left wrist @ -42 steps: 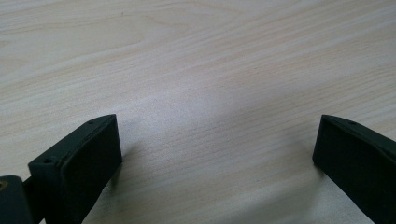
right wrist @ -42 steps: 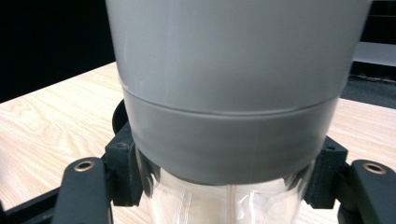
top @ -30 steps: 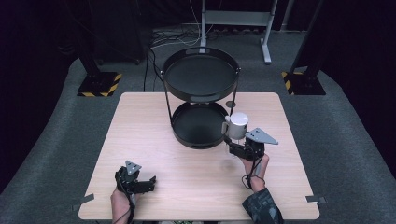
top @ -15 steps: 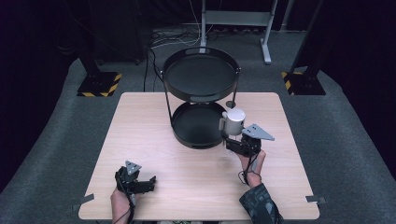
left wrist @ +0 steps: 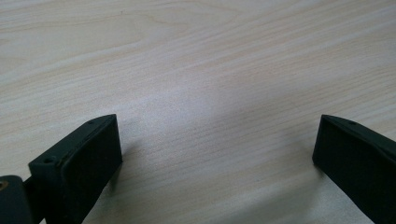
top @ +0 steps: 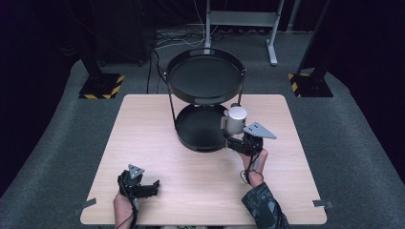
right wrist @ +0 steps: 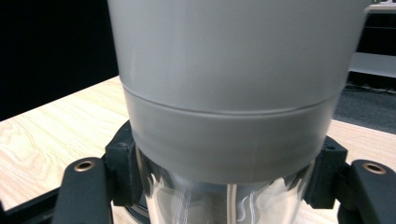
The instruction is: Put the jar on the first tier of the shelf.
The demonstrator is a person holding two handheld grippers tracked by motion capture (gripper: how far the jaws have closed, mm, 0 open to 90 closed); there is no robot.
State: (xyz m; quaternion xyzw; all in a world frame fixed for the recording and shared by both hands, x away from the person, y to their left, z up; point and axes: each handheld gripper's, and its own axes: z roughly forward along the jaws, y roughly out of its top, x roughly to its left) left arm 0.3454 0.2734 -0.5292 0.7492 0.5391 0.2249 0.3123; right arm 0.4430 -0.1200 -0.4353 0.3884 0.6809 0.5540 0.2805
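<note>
The grey-lidded clear jar [top: 236,119] is pinched upright by the right gripper [top: 235,138] beside the two-tier black tray stand's [top: 193,143] lower tray, while the left gripper [top: 149,187] (jaws spread, nothing between them) rests on the wooden table [top: 143,124].

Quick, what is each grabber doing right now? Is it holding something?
Left gripper: open, holding nothing, resting low on the wooden table.
Right gripper: closed on a clear jar with a grey lid, beside the black two-tier tray stand.
</note>
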